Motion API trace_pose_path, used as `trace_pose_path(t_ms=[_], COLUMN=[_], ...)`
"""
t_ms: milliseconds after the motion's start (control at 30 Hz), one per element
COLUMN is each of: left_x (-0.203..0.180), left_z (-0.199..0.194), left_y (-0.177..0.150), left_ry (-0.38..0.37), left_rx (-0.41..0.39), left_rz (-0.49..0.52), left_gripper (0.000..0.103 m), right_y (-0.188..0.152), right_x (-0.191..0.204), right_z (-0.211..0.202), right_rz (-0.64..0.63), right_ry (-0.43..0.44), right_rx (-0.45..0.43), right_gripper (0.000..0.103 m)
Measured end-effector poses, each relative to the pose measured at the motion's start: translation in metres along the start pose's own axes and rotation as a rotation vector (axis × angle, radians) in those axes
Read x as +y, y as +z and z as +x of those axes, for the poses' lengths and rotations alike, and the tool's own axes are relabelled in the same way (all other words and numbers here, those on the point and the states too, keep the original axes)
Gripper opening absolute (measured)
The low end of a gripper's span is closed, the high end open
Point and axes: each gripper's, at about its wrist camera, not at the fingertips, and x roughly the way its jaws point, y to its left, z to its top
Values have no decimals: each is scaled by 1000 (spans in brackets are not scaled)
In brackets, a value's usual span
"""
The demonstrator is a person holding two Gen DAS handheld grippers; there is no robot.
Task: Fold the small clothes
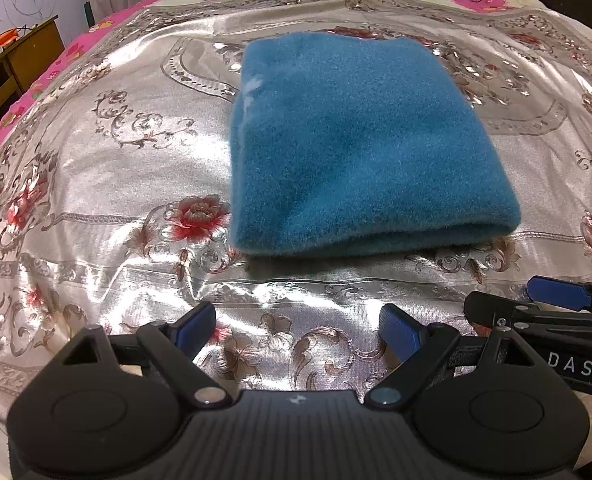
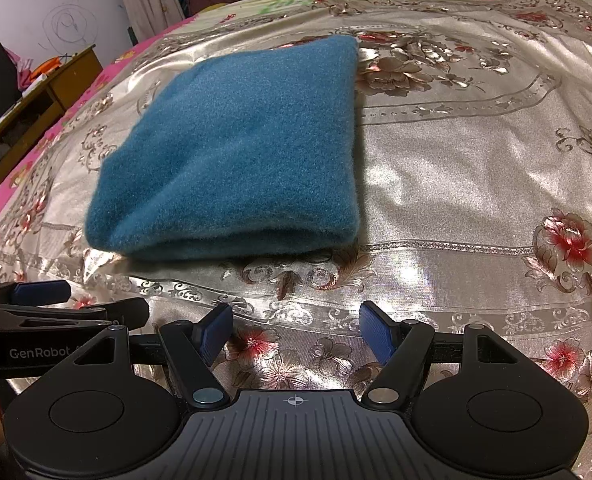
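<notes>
On the bed's shiny floral cover (image 1: 107, 184), the blue cloth (image 1: 356, 152) lies as a thick, squared packet, its rounded fold edge facing both claws. Layers stacked at that near edge suggest it has been folded more than once, so the folding looks essentially done. What remains, at most, is a final smoothing or moving it aside; no other garment waiting to be folded shows near the cloth, though loose clothes sit far behind it at the head of the bed.

Just short of the cloth's near edge, the left claw (image 1: 298, 334) hangs low over the cover, released, with its blue pads spread wide and nothing between them. The right claw (image 2: 296, 332) sits beside it, likewise released and empty, also short of the cloth and not touching it. Seen from the left, the cloth lies ahead and slightly right; from the right, ahead and to the left. Both claws point toward the cloth, side by side and close together.
</notes>
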Motion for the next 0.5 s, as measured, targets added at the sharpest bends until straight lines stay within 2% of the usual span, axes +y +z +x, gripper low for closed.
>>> trace_pose_path(t_ms=[500], left_x=[1], left_z=[0], left_y=[0], left_ry=[1], left_rx=[0], left_rz=[-4], left_gripper=[93], right_y=[0], right_x=[0], right_z=[0], right_rz=[0], right_ry=[0], right_rx=[0], right_gripper=[71])
